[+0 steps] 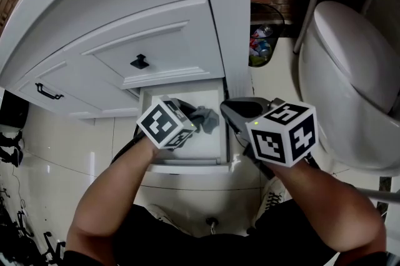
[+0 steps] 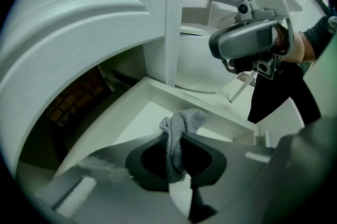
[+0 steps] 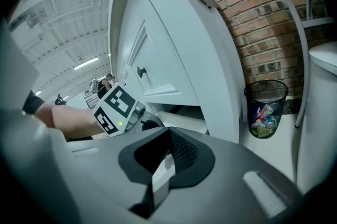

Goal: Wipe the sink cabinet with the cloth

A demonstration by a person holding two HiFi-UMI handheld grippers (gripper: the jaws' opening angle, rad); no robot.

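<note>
The white sink cabinet (image 1: 156,21) has its bottom drawer (image 1: 187,151) pulled out. My left gripper (image 1: 189,121) hangs over the drawer, shut on a crumpled grey cloth (image 1: 206,118). In the left gripper view the cloth (image 2: 179,131) is pinched between the jaws of the left gripper (image 2: 176,139), its free end bunched above the drawer floor (image 2: 139,125). My right gripper (image 1: 227,108) is held just right of the drawer by the cabinet's corner post. Seen in its own view, the right gripper (image 3: 169,131) is shut with nothing in it, facing the cabinet (image 3: 168,49).
A white toilet (image 1: 356,65) stands close on the right. A wire trash bin (image 1: 265,40) with rubbish sits against the brick wall behind the cabinet corner. The upper drawers with black handles (image 1: 139,62) are closed. My knees and shoes are on the tiled floor below.
</note>
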